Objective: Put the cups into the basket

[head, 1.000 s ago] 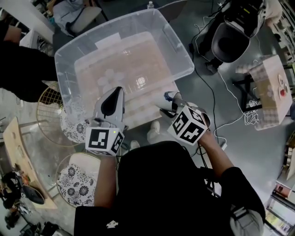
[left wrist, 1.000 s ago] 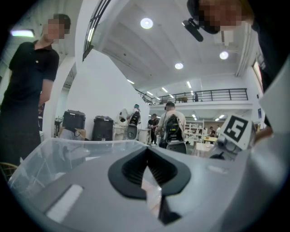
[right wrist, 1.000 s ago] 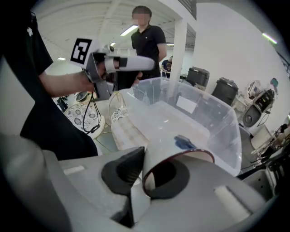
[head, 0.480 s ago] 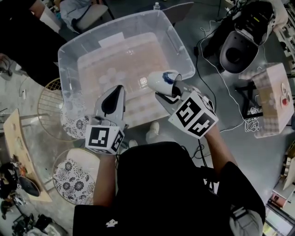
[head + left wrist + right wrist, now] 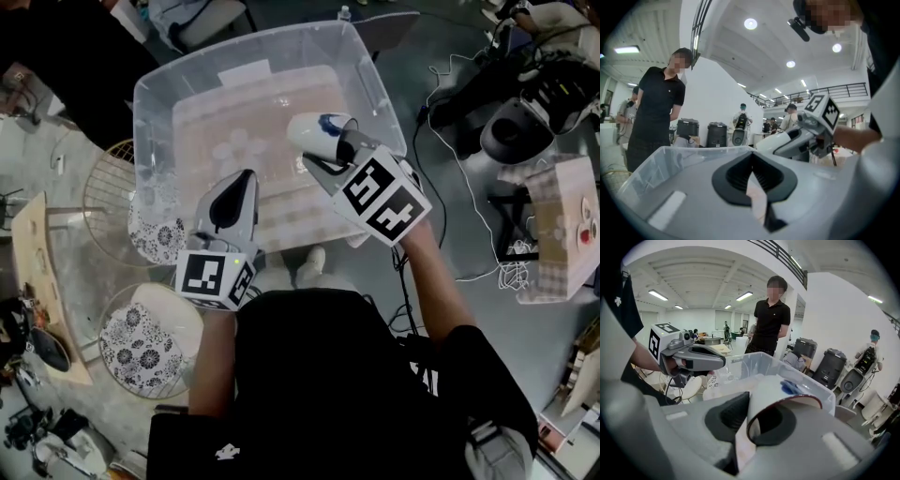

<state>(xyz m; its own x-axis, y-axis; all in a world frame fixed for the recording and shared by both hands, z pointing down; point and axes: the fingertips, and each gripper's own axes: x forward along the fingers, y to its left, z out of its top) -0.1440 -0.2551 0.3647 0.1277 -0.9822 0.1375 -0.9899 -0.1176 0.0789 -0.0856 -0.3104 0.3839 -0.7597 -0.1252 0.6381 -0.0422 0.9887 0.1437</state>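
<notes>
Above the grey workshop floor [image 5: 487, 328], my right gripper [image 5: 339, 152] has lifted the white cup [image 5: 314, 134], pinched by its rim, up over the clear basket [image 5: 377, 86], ready to release it, while my left gripper [image 5: 242, 183] hangs closed and empty.

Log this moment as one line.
right gripper: jaws shut on cup, over clear bin | left gripper: jaws shut, empty

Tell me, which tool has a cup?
The right tool: it pinches a white cup by the rim. The left tool is shut, with nothing in it.
</notes>
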